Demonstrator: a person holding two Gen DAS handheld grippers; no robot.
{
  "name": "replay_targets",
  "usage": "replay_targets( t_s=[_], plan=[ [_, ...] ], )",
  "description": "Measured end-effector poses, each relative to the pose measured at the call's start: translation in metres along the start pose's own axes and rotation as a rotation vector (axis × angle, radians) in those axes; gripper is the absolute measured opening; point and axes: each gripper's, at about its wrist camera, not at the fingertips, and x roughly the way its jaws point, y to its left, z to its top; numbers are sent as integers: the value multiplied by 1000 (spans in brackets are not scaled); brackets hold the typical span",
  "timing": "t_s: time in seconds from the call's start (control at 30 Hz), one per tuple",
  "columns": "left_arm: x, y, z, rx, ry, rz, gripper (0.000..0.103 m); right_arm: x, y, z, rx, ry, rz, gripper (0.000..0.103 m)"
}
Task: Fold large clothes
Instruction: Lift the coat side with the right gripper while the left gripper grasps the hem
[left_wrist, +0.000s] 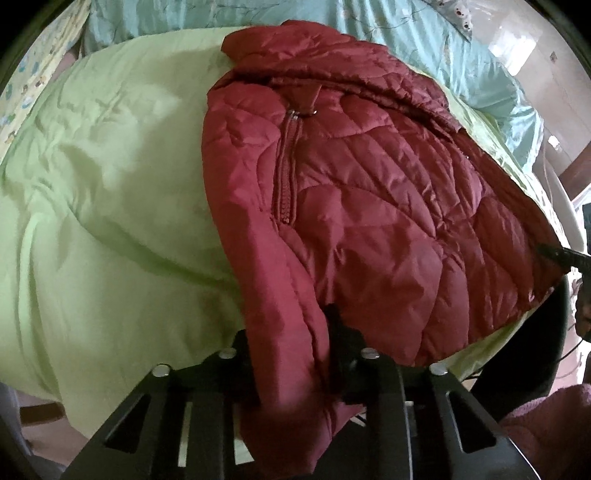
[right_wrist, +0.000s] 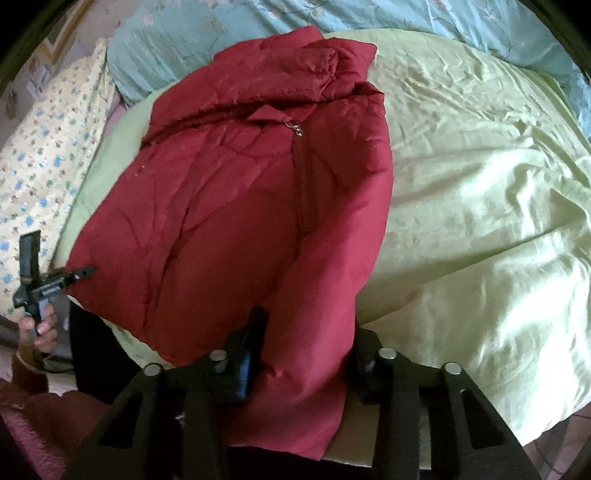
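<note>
A dark red quilted jacket (left_wrist: 369, 192) lies front up on a pale green bedcover (left_wrist: 110, 184), collar toward the far side, its zipper (left_wrist: 286, 166) closed. At the near hem, my left gripper (left_wrist: 290, 332) is shut on a thick fold of the jacket that hangs down between its fingers. In the right wrist view the jacket (right_wrist: 229, 206) fills the middle, and my right gripper (right_wrist: 310, 325) is shut on another fold at the near edge. The left gripper (right_wrist: 86, 272) also shows at the jacket's left corner, held by a hand (right_wrist: 44, 328). The right gripper's finger (left_wrist: 554, 254) shows at the jacket's right edge.
A light blue flowered quilt (right_wrist: 184, 48) lies bunched along the far side of the bed. A yellow patterned pillow (right_wrist: 44, 155) rests at the left. The green bedcover (right_wrist: 480, 184) spreads wrinkled to the right. A pink fuzzy sleeve (left_wrist: 546, 424) is at the near edge.
</note>
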Motion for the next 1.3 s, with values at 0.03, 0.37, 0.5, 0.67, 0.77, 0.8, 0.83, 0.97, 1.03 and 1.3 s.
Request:
replay_targets(
  t_s=[0.03, 0.37, 0.5, 0.67, 0.77, 0.8, 0.83, 0.97, 1.03, 1.3],
  plan=[
    [-3, -1, 0, 0, -10, -4, 21, -2, -1, 0, 12, -10, 17, 34],
    [-48, 1, 11, -32, -161, -80, 17, -30, -9, 7, 92, -174, 191, 24],
    [-66, 3, 17, -41, -236, -99, 17, -42, -9, 16, 114, -248, 250, 24],
    [-86, 11, 30, -76, -337, -128, 16, -50, -15, 32, 154, -330, 301, 24],
    [-90, 14, 38, -88, -372, -135, 16, -55, -16, 43, 165, -365, 303, 24],
    [-89, 14, 42, -87, -378, -133, 16, -57, -16, 46, 167, -377, 304, 24],
    [-89, 14, 46, -84, -385, -128, 16, -59, -16, 50, 168, -389, 304, 24],
    [-89, 13, 62, -79, -408, -123, 16, -66, -18, 66, 170, -430, 309, 24],
    [-89, 12, 68, -82, -418, -120, 16, -67, -19, 73, 171, -447, 309, 24],
    [-79, 18, 99, -123, -433, -131, 16, -69, -21, 104, 188, -503, 314, 24]
  ],
)
